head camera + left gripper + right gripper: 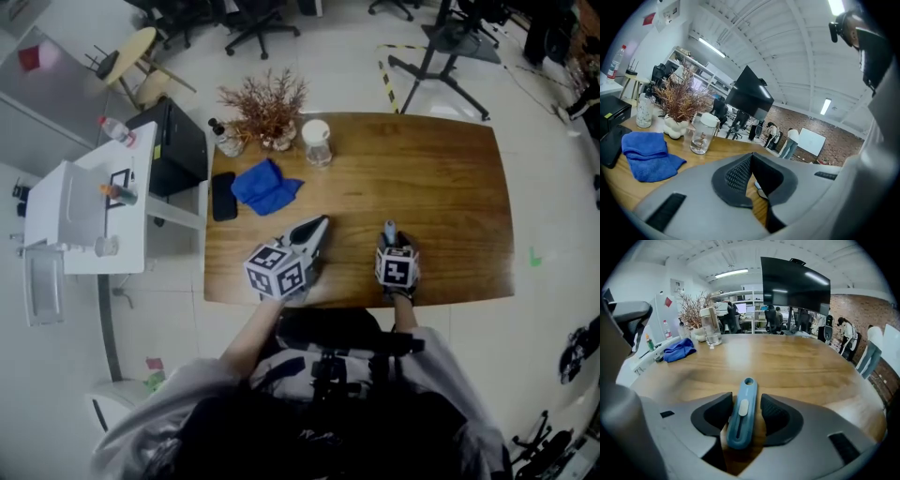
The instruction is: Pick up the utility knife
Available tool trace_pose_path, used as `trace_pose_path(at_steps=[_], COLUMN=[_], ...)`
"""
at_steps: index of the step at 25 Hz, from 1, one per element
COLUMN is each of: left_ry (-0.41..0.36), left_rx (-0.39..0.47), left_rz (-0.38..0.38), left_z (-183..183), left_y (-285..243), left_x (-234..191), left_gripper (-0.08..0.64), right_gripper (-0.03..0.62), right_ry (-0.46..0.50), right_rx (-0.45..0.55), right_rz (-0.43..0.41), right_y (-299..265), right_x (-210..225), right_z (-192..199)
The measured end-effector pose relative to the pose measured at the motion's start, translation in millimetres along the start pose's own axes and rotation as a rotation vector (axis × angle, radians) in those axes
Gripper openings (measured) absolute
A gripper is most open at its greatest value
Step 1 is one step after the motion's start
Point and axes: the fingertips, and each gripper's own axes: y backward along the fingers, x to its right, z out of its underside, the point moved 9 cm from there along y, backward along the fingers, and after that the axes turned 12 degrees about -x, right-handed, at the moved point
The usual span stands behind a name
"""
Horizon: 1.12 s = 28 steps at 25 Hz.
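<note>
The blue utility knife (740,425) lies flat on the wooden table (441,178), near the front edge, its tip pointing away from me. My right gripper (746,400) points steeply down over it with its jaws wide apart, the knife between the pads and a gap on its right side. In the head view the knife (389,230) pokes out beyond the right gripper (390,240). My left gripper (320,225) hovers left of it, angled toward the table's middle, its fingertips meeting and nothing held; seen from the left gripper (750,157), they touch at the tip.
A blue cloth (265,186) and a black flat case (223,196) lie at the table's left. Behind them stand a small bottle (226,139), a dried plant in a white vase (267,111) and a lidded glass jar (317,142). A black box (176,142) stands beside the table.
</note>
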Motion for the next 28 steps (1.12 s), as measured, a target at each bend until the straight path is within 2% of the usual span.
trace_pose_path(at_steps=[4, 5, 9, 14, 17, 24, 28], left_ry=[0.001, -0.001, -0.015, -0.035, -0.049, -0.073, -0.107], left_rx=[0.000, -0.002, -0.015, -0.033, -0.051, -0.069, -0.101], left_rz=[-0.011, -0.009, 0.002, 0.032, 0.068, 0.166, 0.195], left_z=[0, 0, -2, -3, -4, -7, -9], left_y=[-3, -3, -9, -13, -20, -34, -43], left_x=[-5, -5, -4, -7, -6, 10, 12], left_gripper=[0.008, 0.008, 0.008, 0.008, 0.008, 0.008, 0.008], right_gripper=[0.192, 0.166, 0.153, 0.153, 0.153, 0.153, 0.153], right_ry=[0.031, 0.023, -0.070, -0.213, -0.267, -0.283, -0.291], right_rx=[0.019, 0.016, 0.006, 0.122, 0.204, 0.350, 0.384], right_rz=[-0.014, -0.016, -0.067, -0.136, -0.187, -0.240, -0.238], right_y=[-1, 0, 2, 25, 48, 108, 122], right_x=[-7, -7, -3, 0, -2, -8, -14], right_z=[-2, -2, -1, -3, -9, -19, -21])
